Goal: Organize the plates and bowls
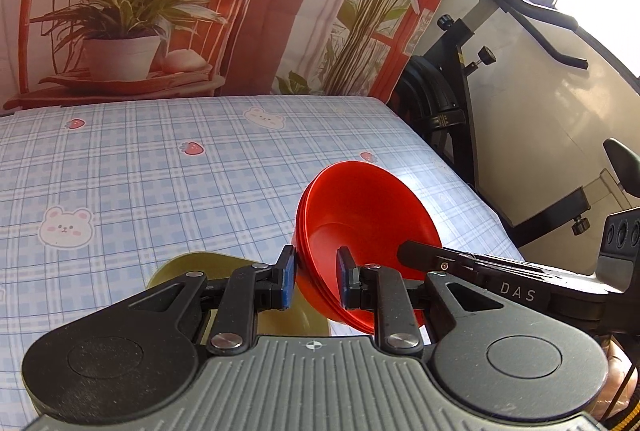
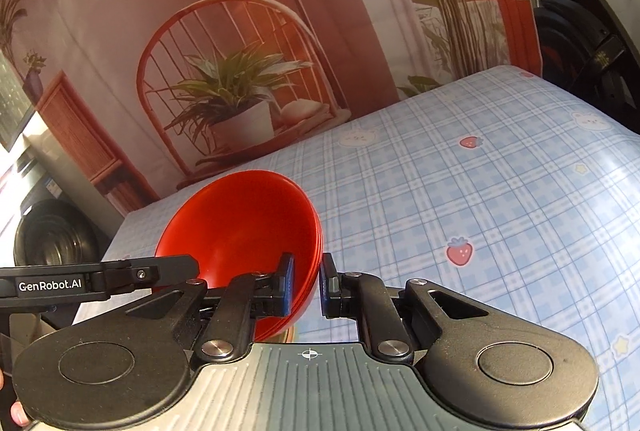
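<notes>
A nested stack of red bowls hangs tilted above the table, gripped at its rim from two sides. My left gripper is shut on the near rim, one blue pad inside and one outside. My right gripper is shut on the same stack of red bowls at the opposite rim. The right gripper's finger reaches in from the right in the left wrist view. In the right wrist view the left gripper's finger comes in from the left. An olive-green dish lies on the table under my left gripper, mostly hidden.
The table wears a blue plaid cloth with bears and strawberries, and its right edge drops off towards a black exercise bike. A printed backdrop hangs behind the far edge. A dark round appliance stands left of the table.
</notes>
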`<action>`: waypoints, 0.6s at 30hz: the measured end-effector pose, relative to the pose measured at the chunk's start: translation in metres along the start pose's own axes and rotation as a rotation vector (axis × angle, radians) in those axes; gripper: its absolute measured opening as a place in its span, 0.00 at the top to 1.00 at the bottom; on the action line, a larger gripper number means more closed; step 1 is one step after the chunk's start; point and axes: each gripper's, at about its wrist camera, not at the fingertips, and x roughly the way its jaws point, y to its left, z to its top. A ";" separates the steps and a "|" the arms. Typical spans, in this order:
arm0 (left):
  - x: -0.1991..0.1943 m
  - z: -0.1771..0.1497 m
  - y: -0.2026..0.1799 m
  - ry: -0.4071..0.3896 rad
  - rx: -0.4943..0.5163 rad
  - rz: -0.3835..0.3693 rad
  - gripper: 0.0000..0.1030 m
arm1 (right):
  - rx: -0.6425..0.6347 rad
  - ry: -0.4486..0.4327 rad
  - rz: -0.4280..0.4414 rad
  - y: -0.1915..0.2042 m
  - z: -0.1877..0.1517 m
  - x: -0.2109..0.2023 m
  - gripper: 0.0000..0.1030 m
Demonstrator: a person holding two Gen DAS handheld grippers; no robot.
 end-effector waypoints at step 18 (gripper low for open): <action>-0.025 -0.038 0.059 0.008 -0.117 0.093 0.78 | -0.126 0.139 0.046 0.063 -0.015 0.048 0.89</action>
